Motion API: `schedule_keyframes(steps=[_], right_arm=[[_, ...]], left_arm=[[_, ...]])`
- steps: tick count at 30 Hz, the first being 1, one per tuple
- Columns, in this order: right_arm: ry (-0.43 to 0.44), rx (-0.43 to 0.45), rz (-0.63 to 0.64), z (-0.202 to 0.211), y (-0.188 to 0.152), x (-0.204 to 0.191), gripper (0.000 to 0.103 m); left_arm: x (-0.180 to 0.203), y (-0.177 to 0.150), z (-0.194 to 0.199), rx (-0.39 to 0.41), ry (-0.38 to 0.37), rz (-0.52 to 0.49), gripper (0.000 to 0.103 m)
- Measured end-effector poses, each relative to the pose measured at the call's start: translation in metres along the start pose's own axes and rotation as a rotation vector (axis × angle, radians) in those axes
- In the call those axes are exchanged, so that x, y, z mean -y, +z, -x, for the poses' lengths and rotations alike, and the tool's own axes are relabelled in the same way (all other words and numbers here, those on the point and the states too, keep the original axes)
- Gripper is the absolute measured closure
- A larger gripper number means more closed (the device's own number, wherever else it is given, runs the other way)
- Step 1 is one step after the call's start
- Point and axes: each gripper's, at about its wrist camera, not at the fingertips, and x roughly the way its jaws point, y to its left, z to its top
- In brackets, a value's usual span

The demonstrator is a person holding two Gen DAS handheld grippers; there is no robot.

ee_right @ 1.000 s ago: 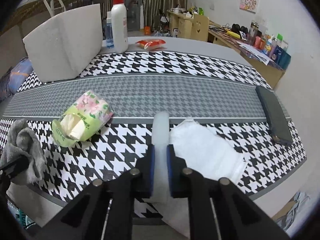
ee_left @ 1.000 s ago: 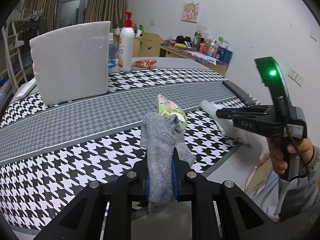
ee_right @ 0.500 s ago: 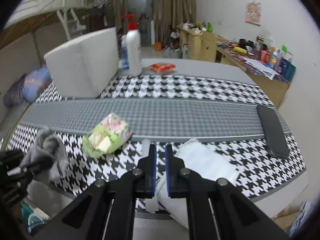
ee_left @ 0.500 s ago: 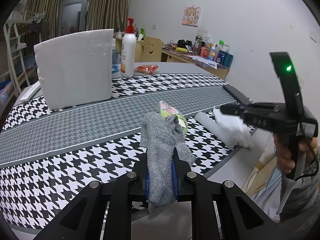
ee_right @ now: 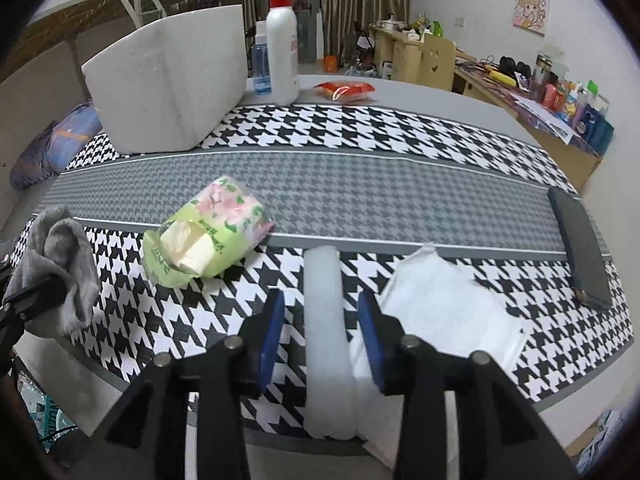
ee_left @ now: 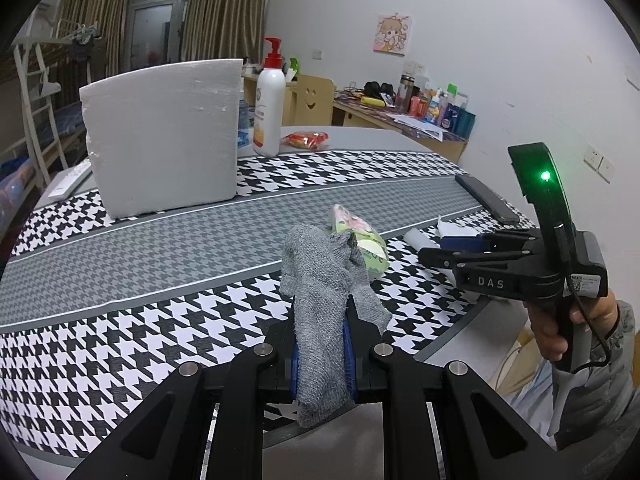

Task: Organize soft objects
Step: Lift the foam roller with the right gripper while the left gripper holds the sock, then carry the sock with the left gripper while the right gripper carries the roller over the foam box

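My left gripper (ee_left: pixel 320 344) is shut on a grey knitted cloth (ee_left: pixel 320 280), held above the near table edge; the cloth also shows in the right wrist view (ee_right: pixel 60 264). My right gripper (ee_right: pixel 322 312) is open, its jaws standing either side of a white foam roll (ee_right: pixel 324 320) that lies on the table beside a white folded cloth (ee_right: pixel 440 312). A green floral tissue pack (ee_right: pixel 208 228) lies on the table left of the roll and just beyond the grey cloth (ee_left: pixel 360 236). The right gripper also shows in the left wrist view (ee_left: pixel 440 252).
A large white foam block (ee_left: pixel 164 140) stands at the back left. A white pump bottle (ee_left: pixel 270 108) and a red snack packet (ee_left: pixel 306 140) stand behind it. A black flat device (ee_right: pixel 580 240) lies at the right. The houndstooth table (ee_left: pixel 160 248) spans the views.
My right gripper has opened and let go of the white foam roll, which now lies on the table between its jaws. My left gripper still holds the grey cloth.
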Motion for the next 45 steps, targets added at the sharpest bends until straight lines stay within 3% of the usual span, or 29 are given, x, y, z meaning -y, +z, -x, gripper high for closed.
schedule_keyframes(steps=[4,6,7,10,20,45], right_arm=[[-0.004,-0.031,0.027,-0.009,-0.001,-0.007,0.065],[-0.013,-0.02,0.028,-0.007,-0.001,-0.008,0.072],[-0.031,-0.022,0.019,-0.007,0.0,-0.006,0.085],[0.0,-0.017,-0.009,-0.001,0.003,0.003,0.09],[0.046,0.081,-0.023,0.037,0.009,-0.002,0.09],[0.132,0.283,-0.017,0.082,0.051,-0.023,0.09]], left_arm=[[-0.001,0.001,0.001,0.002,0.005,0.001,0.085],[-0.001,0.002,0.002,0.006,0.008,0.002,0.086],[-0.001,0.002,0.003,0.008,0.008,0.003,0.086],[-0.002,0.005,0.004,0.007,0.014,-0.005,0.086],[-0.006,0.024,0.018,0.068,0.037,-0.008,0.086],[-0.016,0.077,0.045,0.194,0.058,-0.02,0.085]])
